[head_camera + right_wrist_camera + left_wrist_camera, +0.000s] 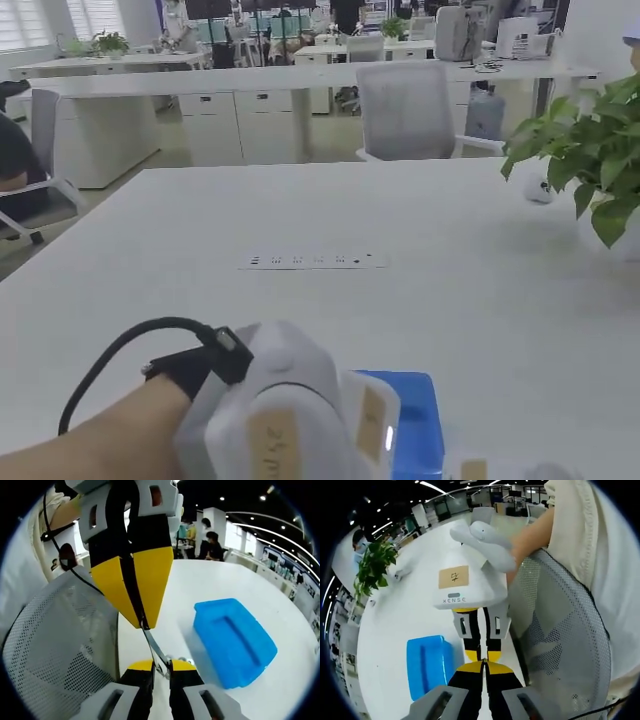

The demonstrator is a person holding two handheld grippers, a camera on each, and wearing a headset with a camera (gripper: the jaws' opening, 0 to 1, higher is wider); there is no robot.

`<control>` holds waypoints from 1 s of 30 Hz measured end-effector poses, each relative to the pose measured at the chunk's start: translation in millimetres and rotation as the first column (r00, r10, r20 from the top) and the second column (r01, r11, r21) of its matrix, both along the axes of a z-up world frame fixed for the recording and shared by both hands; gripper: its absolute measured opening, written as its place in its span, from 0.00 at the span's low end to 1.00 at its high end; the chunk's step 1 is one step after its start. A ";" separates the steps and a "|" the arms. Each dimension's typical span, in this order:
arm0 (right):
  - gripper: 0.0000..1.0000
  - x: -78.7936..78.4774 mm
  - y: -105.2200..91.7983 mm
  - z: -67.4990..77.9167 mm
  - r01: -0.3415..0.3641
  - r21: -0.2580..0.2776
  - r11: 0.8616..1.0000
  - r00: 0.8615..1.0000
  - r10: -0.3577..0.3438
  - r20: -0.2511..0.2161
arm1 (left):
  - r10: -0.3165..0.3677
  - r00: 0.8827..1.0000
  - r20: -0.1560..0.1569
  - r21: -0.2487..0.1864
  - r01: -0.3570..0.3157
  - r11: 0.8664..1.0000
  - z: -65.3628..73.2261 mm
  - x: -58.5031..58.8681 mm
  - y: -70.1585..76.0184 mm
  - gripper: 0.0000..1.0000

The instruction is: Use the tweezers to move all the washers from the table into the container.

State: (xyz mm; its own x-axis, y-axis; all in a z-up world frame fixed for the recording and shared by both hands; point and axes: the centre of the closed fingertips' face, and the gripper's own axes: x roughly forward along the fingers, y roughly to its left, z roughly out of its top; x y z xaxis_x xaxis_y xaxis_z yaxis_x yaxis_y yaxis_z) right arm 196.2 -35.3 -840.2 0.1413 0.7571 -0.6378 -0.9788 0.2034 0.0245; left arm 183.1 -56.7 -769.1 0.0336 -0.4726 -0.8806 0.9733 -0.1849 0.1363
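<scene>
My left claw [143, 626] pinches the tweezers [153, 646] and my right claw [161, 669] is closed on their other end. The blue container [234, 645] sits just beside them on the bench [200, 587].

Open-plan office: rows of white desks [300, 78] with drawer units [240, 125], a swivel chair [405, 110], potted plants [585, 150], window blinds [25, 25], ceiling strip lights [280, 532].

The container [415, 425] sits on the worktop [400, 300] at its near edge, just right of my left gripper [143, 623]. A socket strip [312, 261] lies mid-worktop, farther off. A plant [585, 150] stands far right, a chair [405, 110] behind the far edge. The tweezers [154, 650] reach from my left gripper to my right gripper [161, 672].
</scene>
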 end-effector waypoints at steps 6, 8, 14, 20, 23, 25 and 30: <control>0.08 -0.6 1.4 -0.5 0.014 0.014 1.000 0.999 -0.013 -0.029 | 0.001 1.000 -0.005 0.003 -0.001 1.000 -0.2 -0.3 -2.8 0.00; 0.07 -0.9 0.9 -0.5 0.015 0.010 1.000 1.000 -0.015 -0.025 | 0.003 1.000 -0.008 0.003 -0.003 1.000 0.0 0.1 -4.7 0.00; 0.10 -1.8 0.5 -0.4 0.025 0.017 1.000 0.999 -0.024 -0.041 | 0.027 0.999 -0.031 -0.004 -0.027 1.000 -0.2 1.4 -6.0 0.00; 0.13 -3.0 10.5 11.6 0.017 0.078 0.997 0.999 -0.014 -0.035 | 0.042 0.998 -0.052 -0.015 -0.043 0.999 0.0 6.3 -5.3 0.00; 0.12 -0.5 10.0 9.2 0.015 0.064 0.998 1.000 -0.014 -0.018 | 0.048 0.997 -0.065 -0.021 -0.050 0.999 -0.5 6.7 -5.4 0.00; 0.09 1.3 8.4 7.2 0.022 0.055 0.998 1.000 -0.021 -0.020 | 0.059 0.995 -0.079 -0.027 -0.061 0.998 -1.4 6.3 -5.2 0.00; 0.04 3.7 8.2 7.6 0.011 0.054 0.998 1.000 -0.011 0.014 | 0.125 0.986 -0.113 -0.099 -0.136 0.986 -6.0 7.9 -5.8 0.00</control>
